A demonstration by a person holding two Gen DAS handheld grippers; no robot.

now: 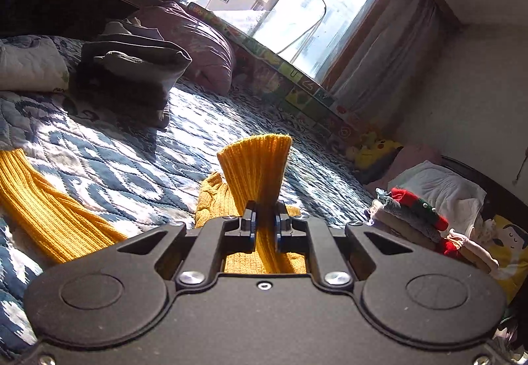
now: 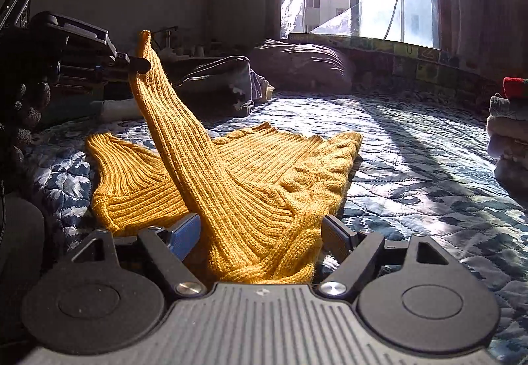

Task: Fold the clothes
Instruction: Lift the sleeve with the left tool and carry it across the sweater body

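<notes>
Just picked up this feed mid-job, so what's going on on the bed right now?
A person is folding a mustard-yellow knit sweater on the blue quilted bed with two handheld grippers. The left gripper is shut on a sleeve cuff and holds that sleeve lifted off the bed. The right gripper is open, its fingers either side of the sweater's bunched near edge. The sweater's body lies flat on the quilt. A stack of folded clothes sits off to the right.

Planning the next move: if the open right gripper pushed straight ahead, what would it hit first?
Likely the yellow sweater itself: its bunched knit already sits between the right gripper's spread fingers, with the bed quilt beyond.
</notes>
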